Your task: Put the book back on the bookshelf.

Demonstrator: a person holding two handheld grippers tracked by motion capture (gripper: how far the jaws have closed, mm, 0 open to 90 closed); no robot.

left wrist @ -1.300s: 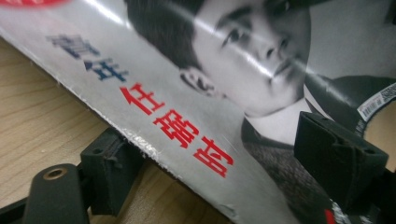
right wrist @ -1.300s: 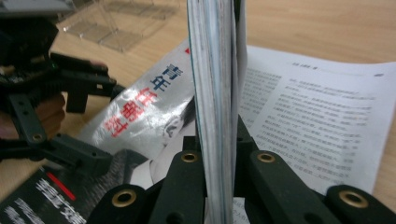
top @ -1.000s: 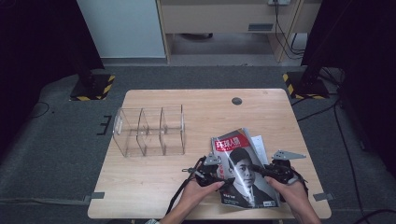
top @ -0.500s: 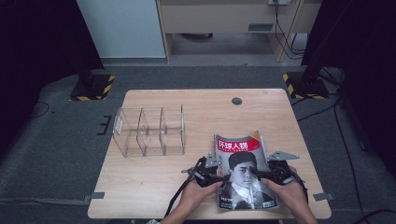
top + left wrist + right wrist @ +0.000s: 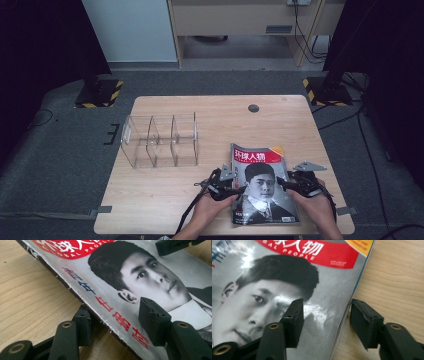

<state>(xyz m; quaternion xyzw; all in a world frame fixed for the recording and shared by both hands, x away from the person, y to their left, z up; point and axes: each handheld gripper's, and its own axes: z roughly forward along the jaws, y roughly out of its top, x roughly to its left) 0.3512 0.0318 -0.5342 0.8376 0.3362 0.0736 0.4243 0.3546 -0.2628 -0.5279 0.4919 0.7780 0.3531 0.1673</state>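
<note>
- High view, broadest thing first: the wooden table [image 5: 165,200] carries a clear acrylic organizer [image 5: 159,140] with three compartments on its left half and a stack of magazines [image 5: 263,183] at the near right, well apart from the organizer.
- The stack lies flat, its portrait cover with the red title band facing up, its near edge close to the person's edge of the table; other issues peek out beneath the top one along its far right edge.
- The step in hand looks like taking hold of the stack from both sides, one gripper at each long edge, to square or lift it.
- The left gripper [image 5: 113,325] straddles the spine edge: one jaw sits on the wood beside and under the worn edge, the other rests over the cover. Its jaws have just been closing, with the stack edge between them; I cannot tell whether the pads press yet.
- The right gripper [image 5: 325,321] straddles the opposite edge the same way, one jaw over the cover, one on the table just outside. Its jaws have just been closing too, and a gap shows at the outer pad, so it reads as not yet clamped.
- Next, both pairs need to close evenly on the edges before any lift, or the glossy issues may slide apart.
</note>
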